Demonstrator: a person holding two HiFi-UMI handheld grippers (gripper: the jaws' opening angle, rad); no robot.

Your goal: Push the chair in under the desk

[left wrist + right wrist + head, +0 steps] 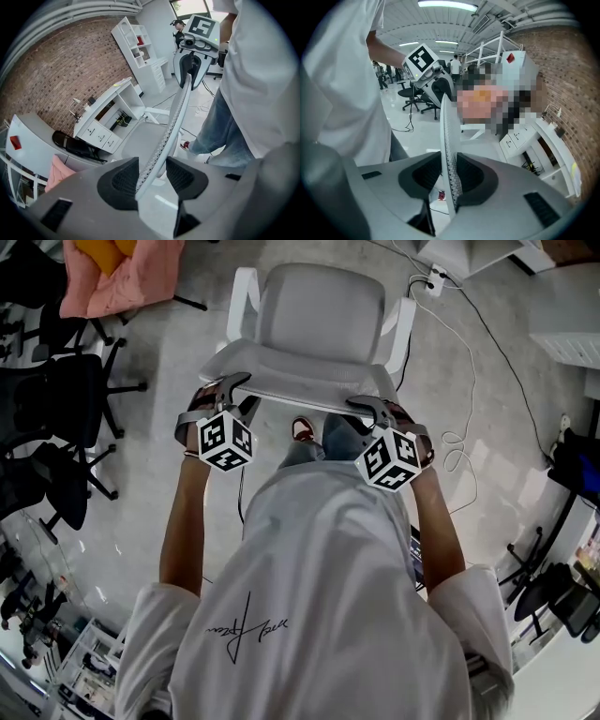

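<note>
A white office chair (319, 310) stands in front of me, its seat pointing away and its backrest's top edge (300, 390) nearest. My left gripper (236, 388) is shut on the left end of that edge, and my right gripper (367, 407) is shut on the right end. In the left gripper view the perforated backrest rim (173, 117) runs between the pads of the left gripper (147, 176). The right gripper view shows the same rim (447, 140) pinched in the right gripper (449, 176). A white desk with drawers (101, 122) stands beyond the chair by the brick wall, and shows again as the desk (534, 136).
Black office chairs (56, 399) stand at the left under a pink cushion (122, 277). A white cable (459, 362) runs over the floor from a power strip (433, 277) at the right. A white shelf unit (140, 47) stands by the wall. My legs (220, 126) are right behind the backrest.
</note>
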